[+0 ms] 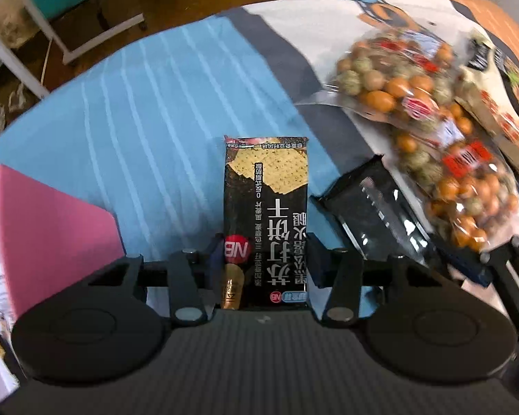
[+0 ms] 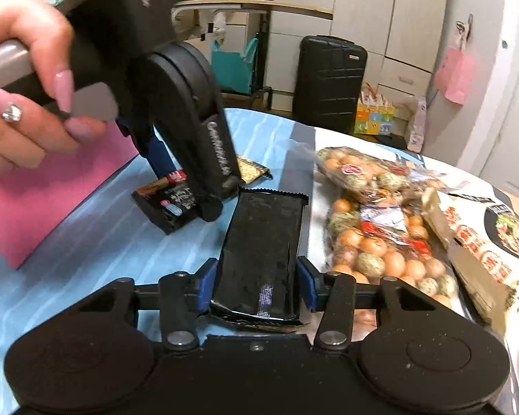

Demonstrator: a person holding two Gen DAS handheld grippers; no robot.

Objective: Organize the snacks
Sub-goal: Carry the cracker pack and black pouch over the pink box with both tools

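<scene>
My left gripper (image 1: 264,259) is shut on a black soda cracker packet (image 1: 266,207), printed side up, over the blue striped cloth (image 1: 138,103). In the right wrist view the same packet (image 2: 169,200) touches the cloth under the left gripper (image 2: 190,190). My right gripper (image 2: 257,283) is shut on a second black cracker packet (image 2: 263,249), plain side up, lying on the cloth; this packet also shows in the left wrist view (image 1: 373,207), just right of the first.
A pink box (image 1: 48,228) stands at the left, also in the right wrist view (image 2: 52,200). Clear bags of coated peanuts (image 1: 415,79) (image 2: 373,235) and a printed noodle pack (image 2: 484,242) lie to the right. A black suitcase (image 2: 328,79) stands beyond the table.
</scene>
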